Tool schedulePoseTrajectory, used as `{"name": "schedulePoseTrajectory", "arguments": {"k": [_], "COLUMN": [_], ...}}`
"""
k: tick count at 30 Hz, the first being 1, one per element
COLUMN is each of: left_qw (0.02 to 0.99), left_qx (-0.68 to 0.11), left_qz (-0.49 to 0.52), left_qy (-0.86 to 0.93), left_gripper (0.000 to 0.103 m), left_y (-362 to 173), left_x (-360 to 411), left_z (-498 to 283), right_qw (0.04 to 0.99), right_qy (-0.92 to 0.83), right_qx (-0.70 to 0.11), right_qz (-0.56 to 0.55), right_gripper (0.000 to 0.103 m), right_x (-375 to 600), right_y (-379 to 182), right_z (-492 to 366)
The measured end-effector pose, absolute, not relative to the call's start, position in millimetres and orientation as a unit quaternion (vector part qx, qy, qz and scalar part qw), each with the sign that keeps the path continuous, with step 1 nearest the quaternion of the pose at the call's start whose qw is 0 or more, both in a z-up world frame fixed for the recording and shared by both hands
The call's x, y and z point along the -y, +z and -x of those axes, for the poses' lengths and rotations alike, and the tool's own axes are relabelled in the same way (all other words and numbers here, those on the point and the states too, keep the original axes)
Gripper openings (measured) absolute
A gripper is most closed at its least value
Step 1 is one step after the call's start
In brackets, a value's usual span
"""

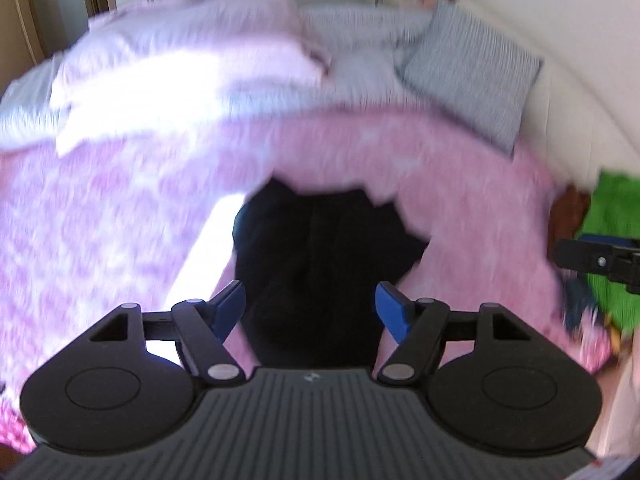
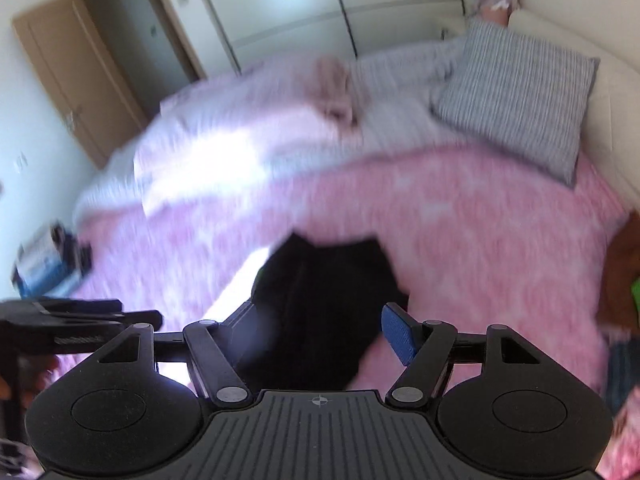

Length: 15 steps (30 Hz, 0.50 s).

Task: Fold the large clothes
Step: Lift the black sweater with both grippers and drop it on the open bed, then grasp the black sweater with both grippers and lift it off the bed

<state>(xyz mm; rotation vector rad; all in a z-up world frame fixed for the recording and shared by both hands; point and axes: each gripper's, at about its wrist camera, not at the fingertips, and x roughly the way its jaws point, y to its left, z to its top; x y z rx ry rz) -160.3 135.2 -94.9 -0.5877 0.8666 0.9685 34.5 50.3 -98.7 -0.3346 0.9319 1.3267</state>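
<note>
A black garment [image 1: 320,256] lies bunched on the pink patterned bedspread [image 1: 120,220], straight ahead of both grippers. In the left wrist view my left gripper [image 1: 310,300] hangs above its near end with the blue pads wide apart and nothing between them. My right gripper [image 2: 320,320] is likewise open over the same black garment [image 2: 324,304], empty. The other gripper shows at the right edge of the left view as black parts [image 1: 600,262], and at the left edge of the right view [image 2: 72,316]. Both views are motion-blurred.
A grey striped pillow [image 2: 516,96] leans at the headboard on the right. A pale lilac duvet [image 1: 180,60] is heaped across the far side of the bed. Green cloth [image 1: 616,240] and brown cloth [image 2: 624,272] lie at the right edge. White wardrobe doors [image 2: 280,4] stand behind.
</note>
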Motion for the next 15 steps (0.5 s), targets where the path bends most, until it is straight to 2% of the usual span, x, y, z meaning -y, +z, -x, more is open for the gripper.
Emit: {"name": "schedulePoseTrajectory", "arguments": {"k": [6,15], "left_qw": [0.744,0.755], "left_qx": [-0.440,-0.441], "left_qz": [0.274,0.254], "left_qy": [0.423,0.414], "left_gripper": [0.068,0.068], "left_y": [-113.6,-113.8], "left_x": [-109.6,-92.8], "left_z": [214.4,230.1], "right_qw": [0.671,0.662], "right_qy": [0.578,0.585], "right_qx": [-0.407,-0.385], "right_qz": [0.223,0.268], "right_gripper": [0.066,0.066], "right_x": [-35.4,-46.2], "right_y": [-118.1,-123.9], "right_z": [29.1,63.4]}}
